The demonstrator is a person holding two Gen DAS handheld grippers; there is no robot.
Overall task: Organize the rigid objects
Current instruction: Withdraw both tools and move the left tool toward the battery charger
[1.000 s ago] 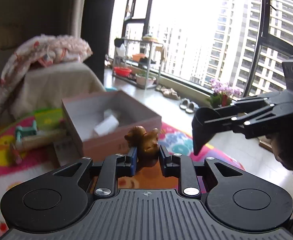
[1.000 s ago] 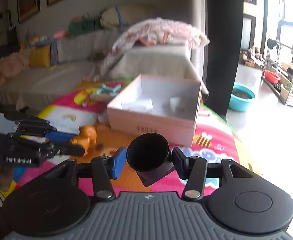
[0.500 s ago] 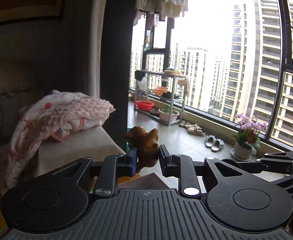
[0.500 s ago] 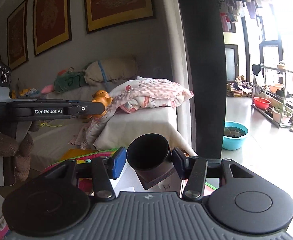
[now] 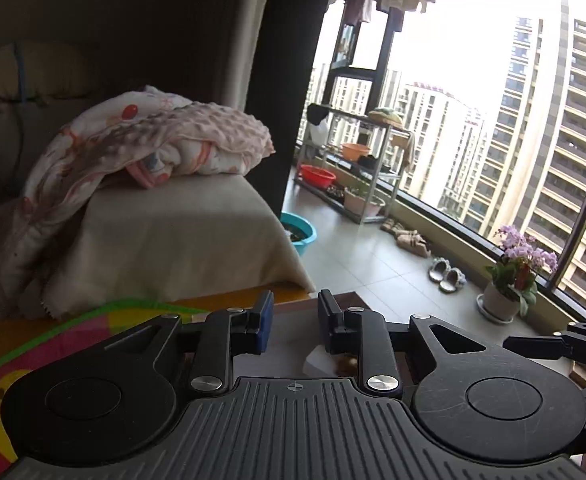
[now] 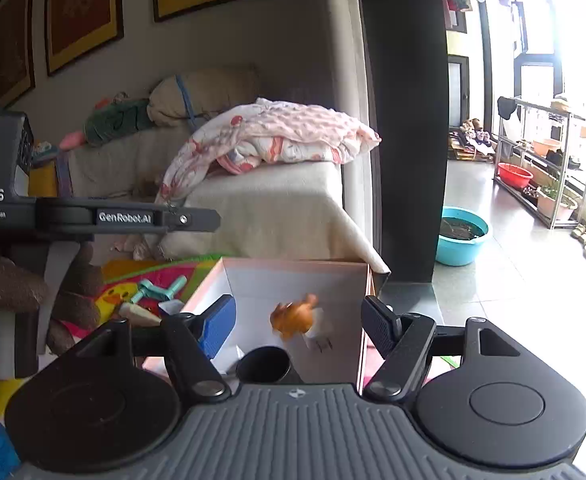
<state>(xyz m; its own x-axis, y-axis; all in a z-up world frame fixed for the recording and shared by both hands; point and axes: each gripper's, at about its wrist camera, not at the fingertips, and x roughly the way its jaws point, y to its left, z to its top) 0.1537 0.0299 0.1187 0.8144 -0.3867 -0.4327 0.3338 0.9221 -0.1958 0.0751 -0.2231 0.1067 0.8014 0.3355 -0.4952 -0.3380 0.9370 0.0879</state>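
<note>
Both over pink box [image 6: 293, 280] for drop-in. Left gripper [image 5: 291, 322] part open, empty. Right gripper [image 6: 299, 322] wide, empty; orange figurine [image 6: 293, 316], black cup [image 6: 264, 365] inside box.

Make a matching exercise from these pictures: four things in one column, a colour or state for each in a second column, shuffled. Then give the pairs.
Things:
1. left gripper
2. brown toy
3. basin
4. black cup

States or colours:
A. turquoise, on the floor
B. blurred, over the open box
C. open, nothing between the fingers
D. low in the box, just ahead of the right gripper

Pairs: 1-C, 2-B, 3-A, 4-D
</note>
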